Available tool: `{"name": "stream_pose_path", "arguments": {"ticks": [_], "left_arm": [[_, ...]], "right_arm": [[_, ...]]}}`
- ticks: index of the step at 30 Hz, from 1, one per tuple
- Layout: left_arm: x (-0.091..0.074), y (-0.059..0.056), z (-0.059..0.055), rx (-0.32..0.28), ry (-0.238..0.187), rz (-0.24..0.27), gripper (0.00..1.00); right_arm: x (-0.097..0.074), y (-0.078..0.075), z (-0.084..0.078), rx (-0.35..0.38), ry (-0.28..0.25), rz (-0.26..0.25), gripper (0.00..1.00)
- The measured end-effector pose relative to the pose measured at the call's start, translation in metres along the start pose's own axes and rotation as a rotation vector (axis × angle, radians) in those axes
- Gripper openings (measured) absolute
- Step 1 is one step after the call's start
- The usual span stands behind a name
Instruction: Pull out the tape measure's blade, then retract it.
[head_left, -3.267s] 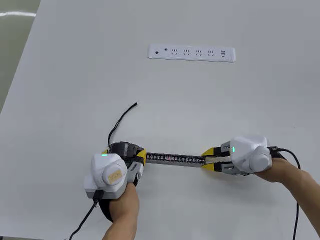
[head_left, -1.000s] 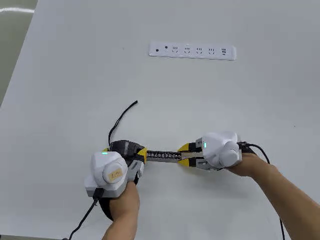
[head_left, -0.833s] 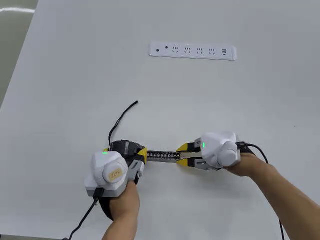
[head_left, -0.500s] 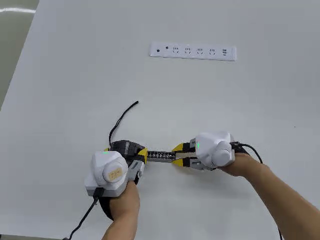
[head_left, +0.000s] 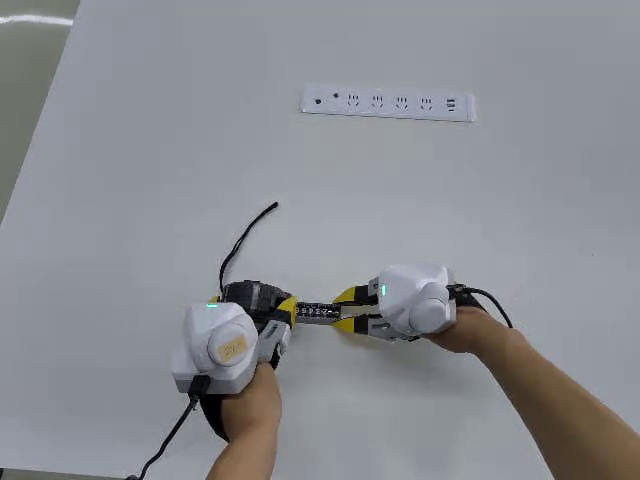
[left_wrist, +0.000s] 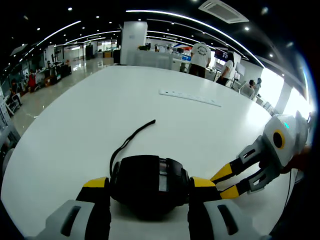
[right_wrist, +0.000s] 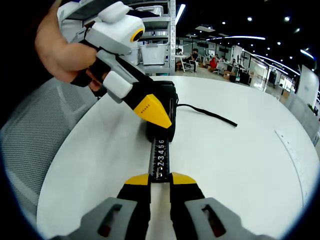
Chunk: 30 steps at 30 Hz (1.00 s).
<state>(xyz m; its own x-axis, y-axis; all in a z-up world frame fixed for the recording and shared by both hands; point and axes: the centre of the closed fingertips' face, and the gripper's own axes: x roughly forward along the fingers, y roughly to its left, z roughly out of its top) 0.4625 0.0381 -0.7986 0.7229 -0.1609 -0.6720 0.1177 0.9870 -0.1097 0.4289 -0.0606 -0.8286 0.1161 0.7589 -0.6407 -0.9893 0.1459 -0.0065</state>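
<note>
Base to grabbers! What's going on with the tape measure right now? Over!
Left gripper shut on tape measure case. Right gripper shut on blade, short stretch out. Power strip lies far off, not in the way.

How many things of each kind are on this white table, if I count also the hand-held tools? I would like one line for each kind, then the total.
tape measure: 1
power strip: 1
grippers: 2, the left gripper and the right gripper
Total: 4
</note>
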Motion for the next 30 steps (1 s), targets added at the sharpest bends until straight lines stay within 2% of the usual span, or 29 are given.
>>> {"name": "stream_pose_path", "arguments": {"ticks": [30], "left_arm": [[0.000, -0.001, 0.000, -0.011, 0.003, -0.002, 0.59]], "right_arm": [[0.035, -0.002, 0.028, -0.006, -0.025, -0.013, 0.13]]}}
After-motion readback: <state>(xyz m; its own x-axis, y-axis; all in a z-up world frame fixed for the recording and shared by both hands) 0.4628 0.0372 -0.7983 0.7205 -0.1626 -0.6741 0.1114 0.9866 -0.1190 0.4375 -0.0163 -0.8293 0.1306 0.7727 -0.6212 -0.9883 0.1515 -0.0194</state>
